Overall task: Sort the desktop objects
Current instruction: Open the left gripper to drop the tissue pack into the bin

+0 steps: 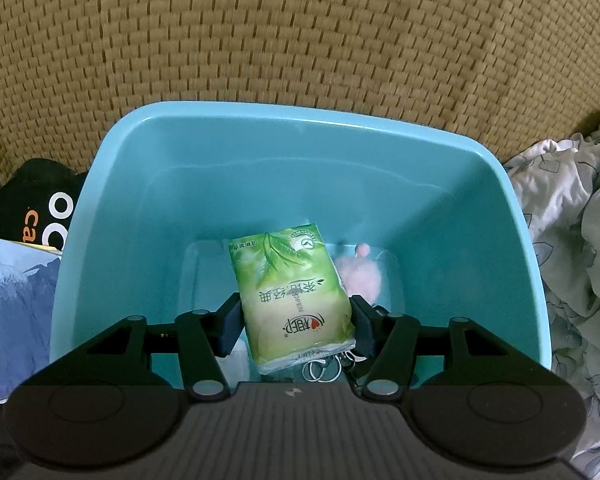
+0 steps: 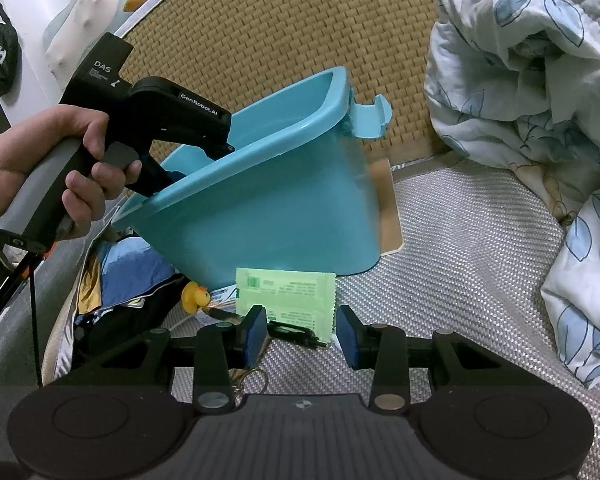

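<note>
Left wrist view: the left hand-held gripper [image 1: 296, 320], clamped on a green tissue pack [image 1: 294, 292], holds it inside a blue bin [image 1: 148, 152], seemingly ready to release; the right hand-held gripper [image 2: 302, 330] hovers apart over a green packet [image 2: 288, 292].

- The left wrist view looks steeply down, from close above, into the blue tub [image 1: 284, 152]; a woven mat [image 1: 300, 32] fills the background.
- The right wrist view sits low and near the bedding, facing the tub's outer wall [image 2: 276, 216] from the side.
- Both views share the tub and mat.
</note>
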Tool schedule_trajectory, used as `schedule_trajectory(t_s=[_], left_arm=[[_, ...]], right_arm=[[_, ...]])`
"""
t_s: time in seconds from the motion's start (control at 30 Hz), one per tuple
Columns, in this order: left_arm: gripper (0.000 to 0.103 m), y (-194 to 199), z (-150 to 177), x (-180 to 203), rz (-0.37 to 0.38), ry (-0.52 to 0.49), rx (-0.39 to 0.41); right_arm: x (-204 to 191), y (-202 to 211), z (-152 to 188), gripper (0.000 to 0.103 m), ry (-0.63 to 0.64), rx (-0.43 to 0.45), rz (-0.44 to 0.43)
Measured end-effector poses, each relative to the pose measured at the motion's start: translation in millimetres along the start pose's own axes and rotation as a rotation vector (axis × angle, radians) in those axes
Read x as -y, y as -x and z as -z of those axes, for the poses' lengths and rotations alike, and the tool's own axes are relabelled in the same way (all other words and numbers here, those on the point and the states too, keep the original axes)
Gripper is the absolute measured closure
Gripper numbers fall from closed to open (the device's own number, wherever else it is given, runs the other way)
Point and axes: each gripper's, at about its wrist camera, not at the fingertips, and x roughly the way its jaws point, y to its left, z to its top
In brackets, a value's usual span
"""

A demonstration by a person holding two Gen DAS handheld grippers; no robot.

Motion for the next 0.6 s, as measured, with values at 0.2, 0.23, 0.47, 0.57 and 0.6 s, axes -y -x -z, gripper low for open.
schedule_trajectory(t_s=[0.2,0.23,0.47,0.57,0.6], left_arm=[[0.042,1,2,0,-0.013,-0.011,-0.01],[0.042,1,2,-1,-0.015,-0.012,-0.011],[0.044,5,3,2,-0.019,-0.021,0.014],[0.044,10,5,4,-0.025,-0.032,0.034],[0.044,12,6,5,-0.027,-0.036,0.04]], right_arm=[[0,0,0,0.06,-0.002,-0.001,0.0],[0,0,0,0.06,-0.002,-0.002,0.0],[1,1,0,0.06,-0.003,-0.002,0.0],[1,1,0,0.06,-0.004,-0.003,0.0],[1,1,0,0.06,-0.004,-0.003,0.0]])
